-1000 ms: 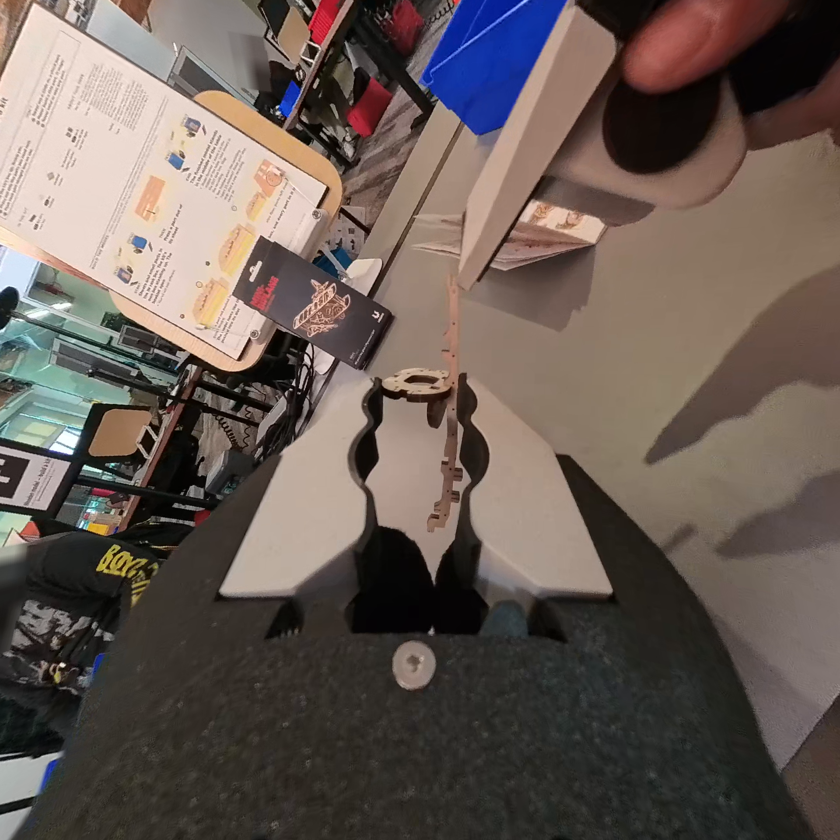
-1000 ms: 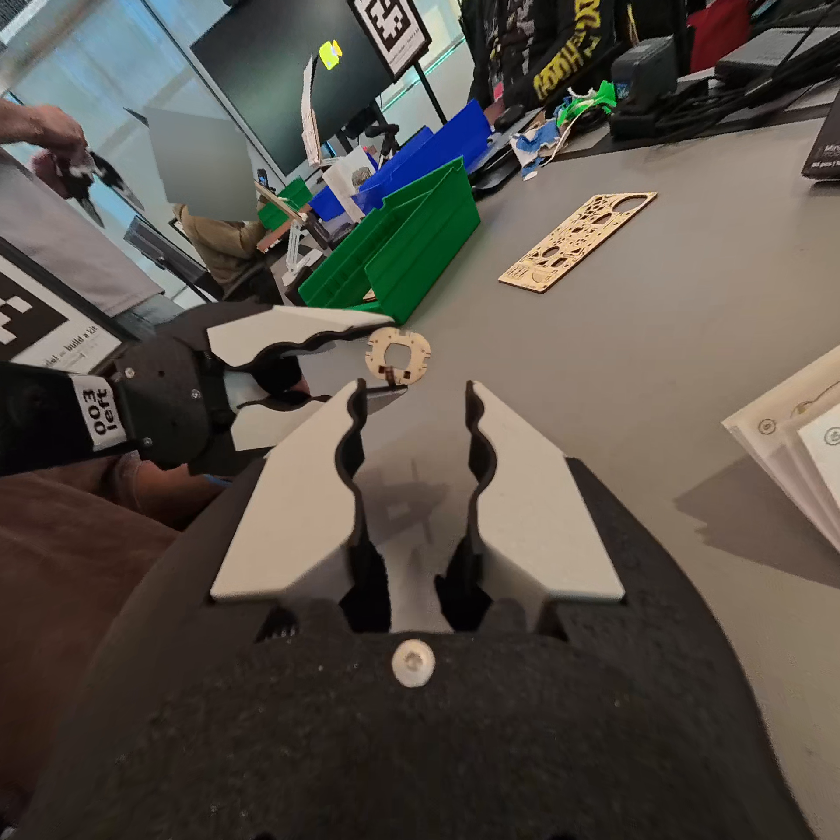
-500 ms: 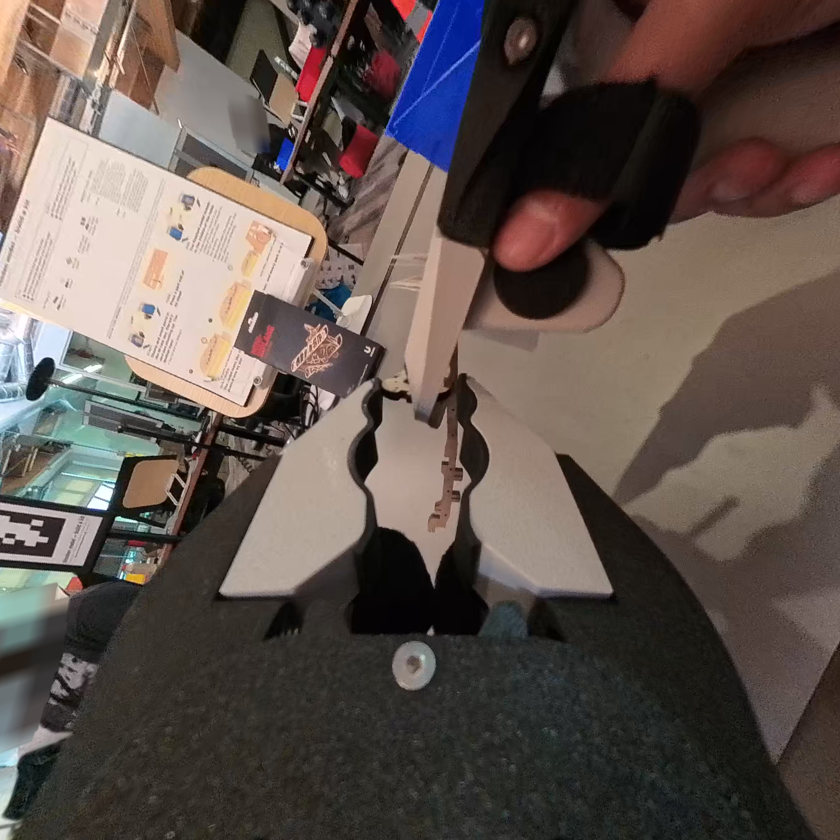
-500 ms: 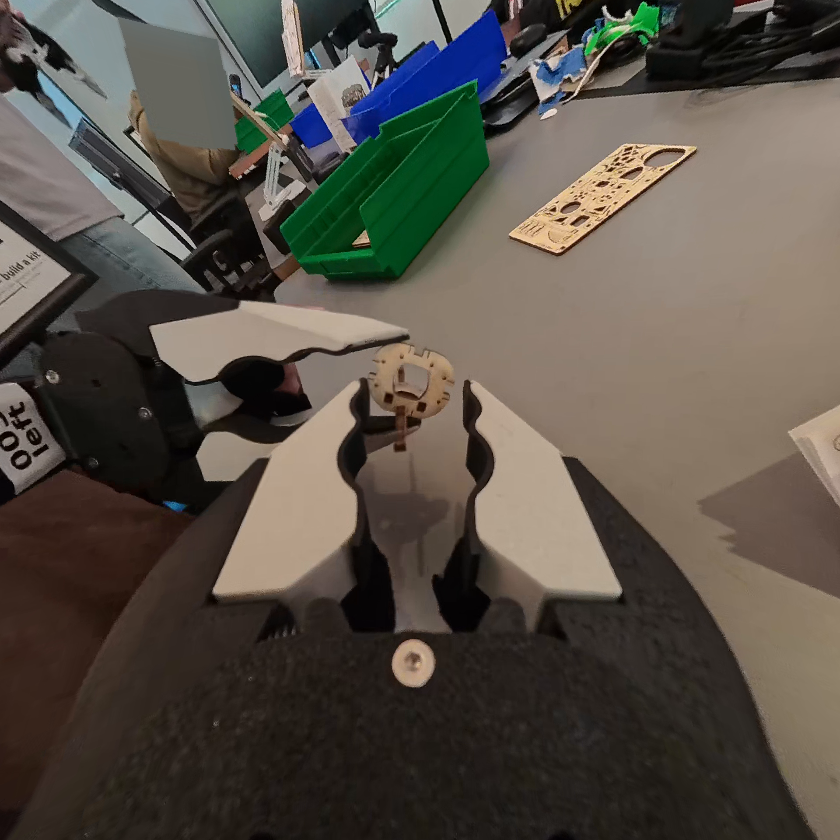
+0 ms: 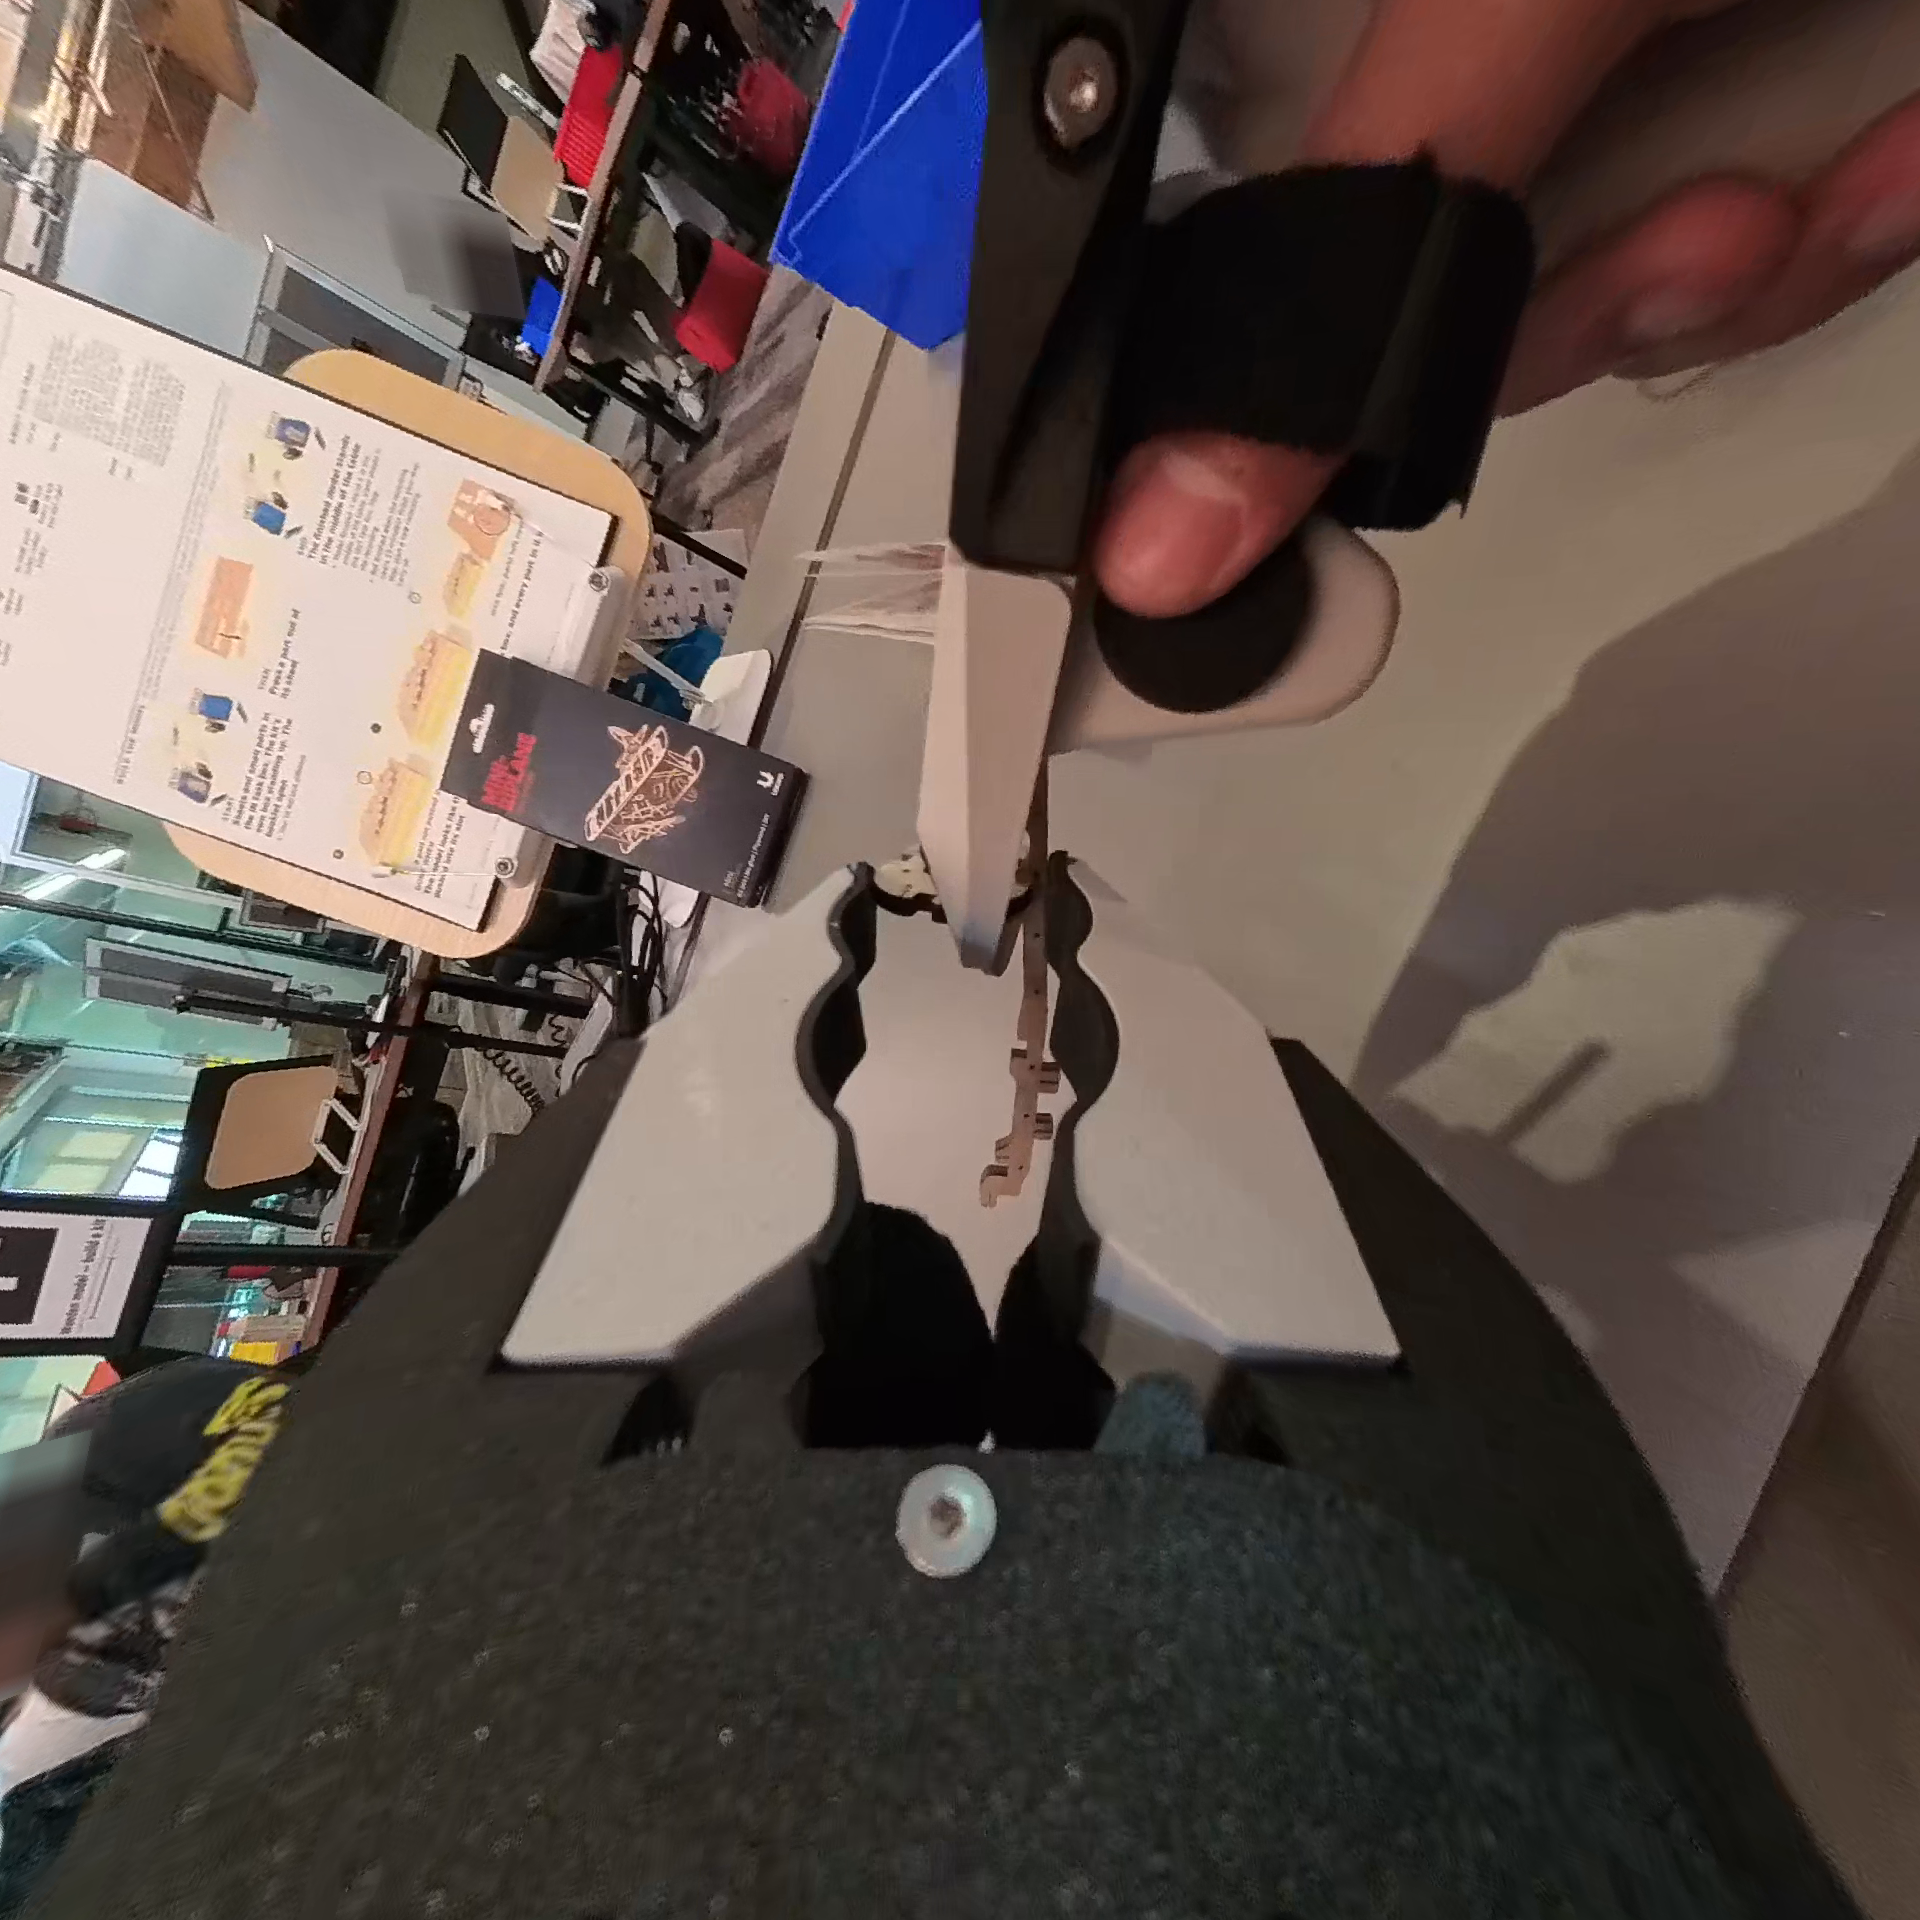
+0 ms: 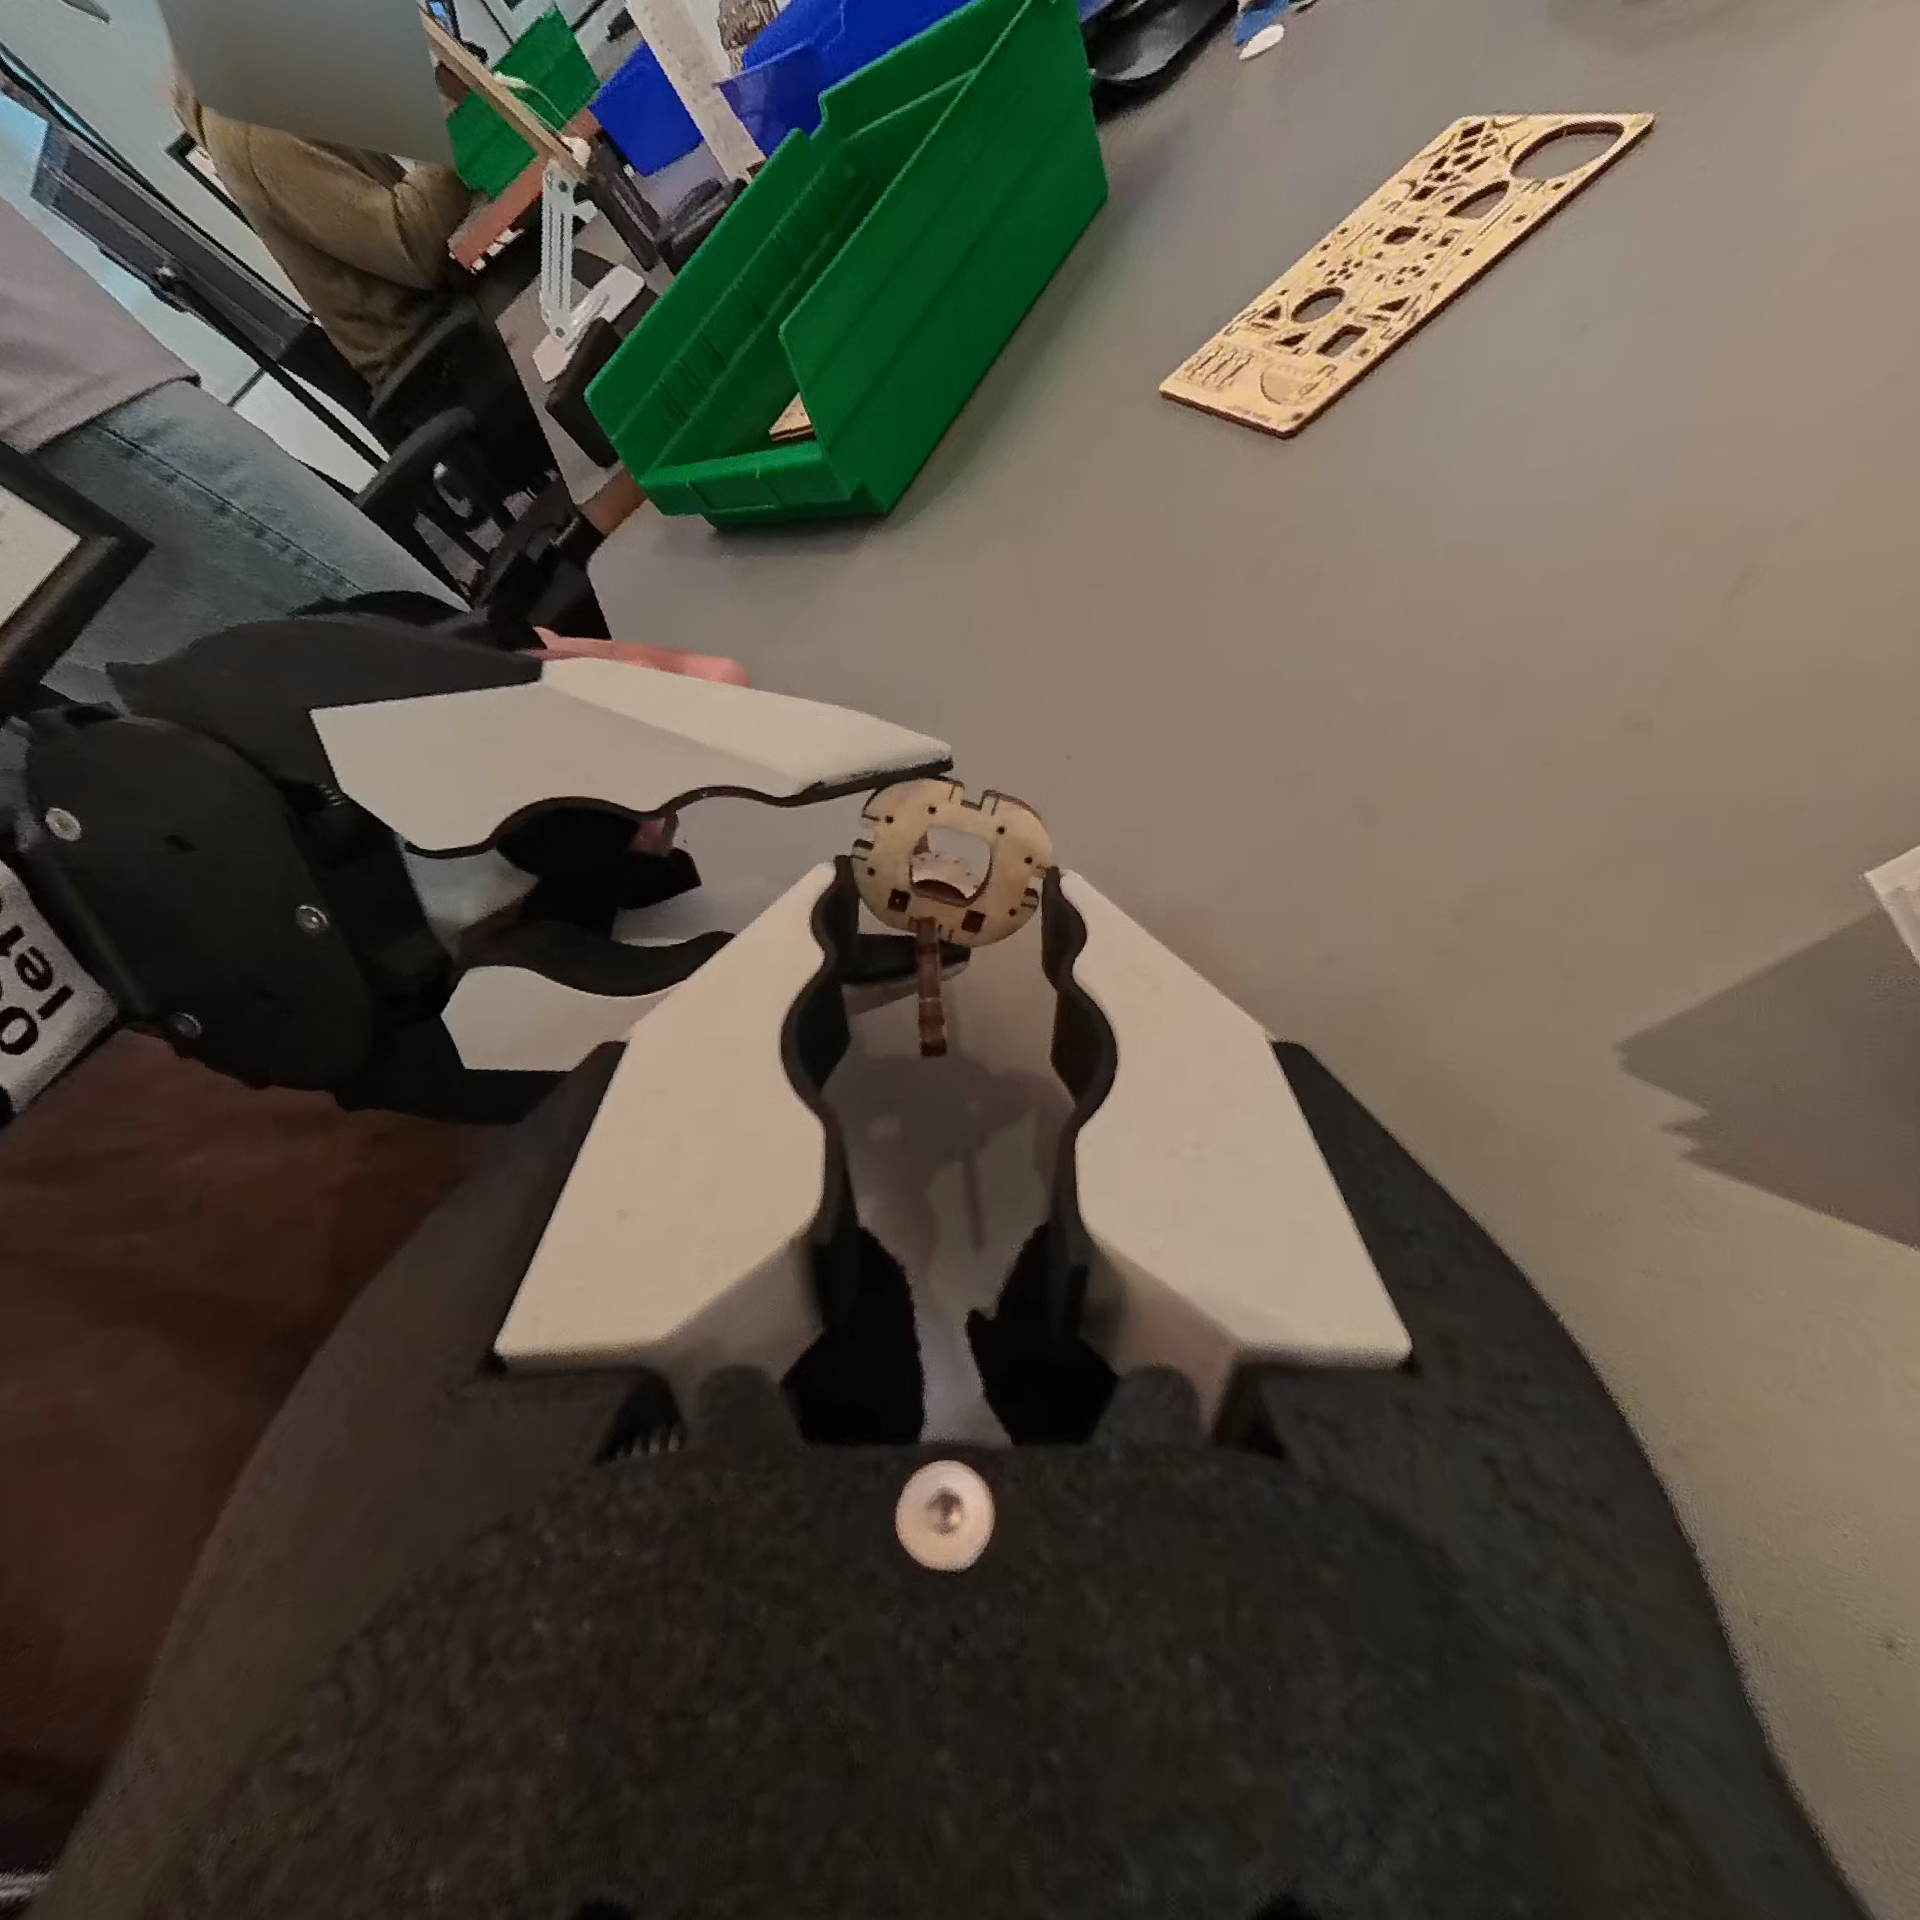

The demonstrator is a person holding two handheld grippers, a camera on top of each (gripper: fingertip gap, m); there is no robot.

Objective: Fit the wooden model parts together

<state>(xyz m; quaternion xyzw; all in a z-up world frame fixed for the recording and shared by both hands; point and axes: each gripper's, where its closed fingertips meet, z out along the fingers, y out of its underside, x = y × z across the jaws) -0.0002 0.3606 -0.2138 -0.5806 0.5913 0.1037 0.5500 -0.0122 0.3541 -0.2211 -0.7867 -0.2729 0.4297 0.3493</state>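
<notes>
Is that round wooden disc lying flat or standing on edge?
On edge: the round wooden disc faces the right wrist camera, off the grey table, a thin notched wooden strip hanging below.

the left gripper [image 5: 961,904] has its jaws parted, turned on its side; the right gripper [image 6: 945,914] reaches across its tips, jaws parted, a hand [image 5: 1558,208] on its grip.

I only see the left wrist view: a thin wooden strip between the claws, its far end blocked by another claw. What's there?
Observer: A round wooden disc with a hole in its middle; the strip joins its lower edge.
Operator: Is that other claw gripping it?
Observer: The right gripper is open, one finger on each side of the disc.
Operator: Any spare parts?
Observer: A cut-out wooden sheet lies flat on the table, right of a green bin.
</notes>
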